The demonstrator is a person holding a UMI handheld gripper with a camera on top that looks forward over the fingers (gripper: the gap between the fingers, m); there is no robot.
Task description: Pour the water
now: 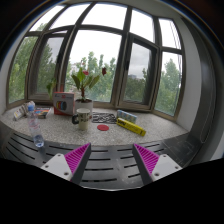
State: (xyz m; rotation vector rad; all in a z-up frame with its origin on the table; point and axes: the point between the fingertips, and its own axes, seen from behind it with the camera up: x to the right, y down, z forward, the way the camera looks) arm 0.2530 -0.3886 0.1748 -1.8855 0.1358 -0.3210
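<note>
Gripper (111,160) fingers spread, holding nothing. Your target, water bottle (35,126), stands upright on windowsill (150,128), ahead-left of left finger; mug (84,110) beyond, centre.

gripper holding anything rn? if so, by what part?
Nothing held. The gripper is open, with an empty gap between its fingers. The water bottle stands on the sill, beyond the fingers, untouched.

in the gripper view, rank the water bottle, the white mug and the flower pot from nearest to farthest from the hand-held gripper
The hand-held gripper is open, nothing between its fingers.
1. Water bottle, left of the fingers, at the sill's near edge.
2. White mug, farther back, toward the middle.
3. Flower pot, just behind the mug, nearer the window.
</note>
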